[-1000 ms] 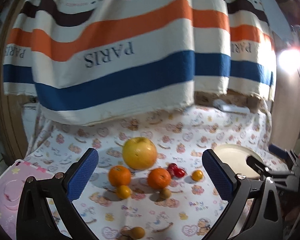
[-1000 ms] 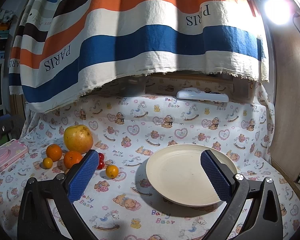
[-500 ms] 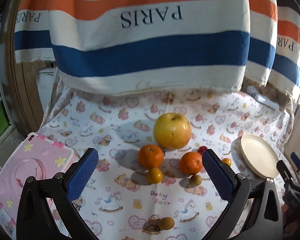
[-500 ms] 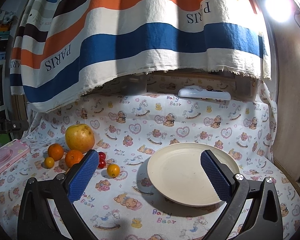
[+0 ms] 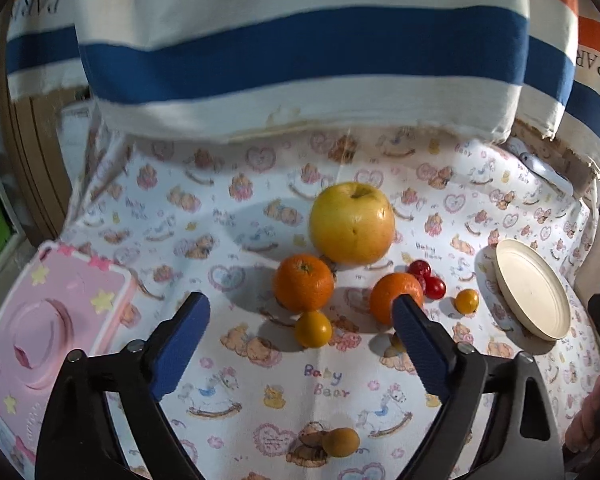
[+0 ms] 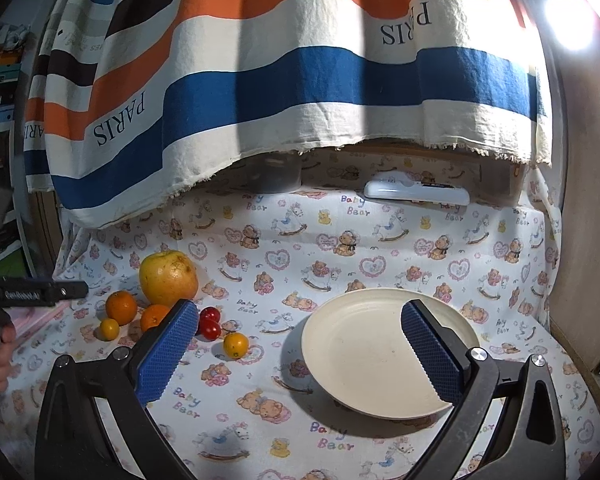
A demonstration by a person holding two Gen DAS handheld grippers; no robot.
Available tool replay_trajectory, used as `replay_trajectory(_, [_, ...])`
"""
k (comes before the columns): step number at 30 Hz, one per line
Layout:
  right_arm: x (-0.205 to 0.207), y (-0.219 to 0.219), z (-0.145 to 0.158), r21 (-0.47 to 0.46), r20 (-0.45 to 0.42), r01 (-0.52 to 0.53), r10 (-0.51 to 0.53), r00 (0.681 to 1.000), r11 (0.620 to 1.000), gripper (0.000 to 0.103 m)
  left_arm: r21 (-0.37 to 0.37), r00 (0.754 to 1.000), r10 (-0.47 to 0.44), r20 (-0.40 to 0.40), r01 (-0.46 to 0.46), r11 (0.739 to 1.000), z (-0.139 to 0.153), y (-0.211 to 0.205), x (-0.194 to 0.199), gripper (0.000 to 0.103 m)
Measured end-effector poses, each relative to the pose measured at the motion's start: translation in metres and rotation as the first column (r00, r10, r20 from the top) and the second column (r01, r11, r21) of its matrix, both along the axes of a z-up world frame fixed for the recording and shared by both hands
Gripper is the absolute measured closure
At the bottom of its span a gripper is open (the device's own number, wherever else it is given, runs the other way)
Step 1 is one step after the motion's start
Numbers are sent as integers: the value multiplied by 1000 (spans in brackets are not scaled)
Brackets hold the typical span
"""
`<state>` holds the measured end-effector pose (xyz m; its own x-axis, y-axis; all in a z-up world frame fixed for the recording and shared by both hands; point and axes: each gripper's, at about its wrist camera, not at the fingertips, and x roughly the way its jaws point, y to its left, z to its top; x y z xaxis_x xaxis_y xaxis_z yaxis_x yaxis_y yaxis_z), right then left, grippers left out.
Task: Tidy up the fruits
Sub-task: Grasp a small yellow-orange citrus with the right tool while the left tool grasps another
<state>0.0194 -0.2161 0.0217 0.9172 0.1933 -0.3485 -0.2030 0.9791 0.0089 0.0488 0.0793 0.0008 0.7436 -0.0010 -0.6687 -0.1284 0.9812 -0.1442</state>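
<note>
Left gripper [image 5: 300,320] hovers wide open above the small orange [image 5: 313,328], just in front of the apple [image 5: 352,223]; right gripper [image 6: 300,340] (also spread, empty) over the plate [image 6: 340,344].

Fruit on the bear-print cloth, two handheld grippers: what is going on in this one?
A person holds a gripper in each hand, and nothing is picked up yet. The left gripper hovers with jaws open, facing the fruit cluster: a big yellow apple, two oranges, small yellow fruits and red cherry tomatoes, all lying on the cloth. The right gripper hangs open over the cream plate, which holds no fruit. A pink case lies off to the left.
</note>
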Motion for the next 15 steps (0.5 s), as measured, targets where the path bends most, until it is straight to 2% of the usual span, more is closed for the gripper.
replay_trajectory(3, [9,2,12,49,-62,-31,34,998,998,1,-22,1000,3,-19,-3,1000,-4,3,3,18])
replay_trajectory(6, [20,13,20,65,-114,-63,70,991,996,9,-15,1000,24,-10,-24,1000,-4,5,2,18])
replay_trajectory(8, [25,23,23,71,-123,-86,94,988,994,10,-18,1000,24,-18,-24,1000,-6,7,4,20])
replay_trajectory(11, [34,39,24,62,-145,-110,118,982,992,16,-23,999,26,-41,-27,999,-11,8,8,28])
replay_trajectory(15, [50,59,16,74,-181,-139,150,972,988,27,-41,998,22,-61,-25,999,-16,9,12,31])
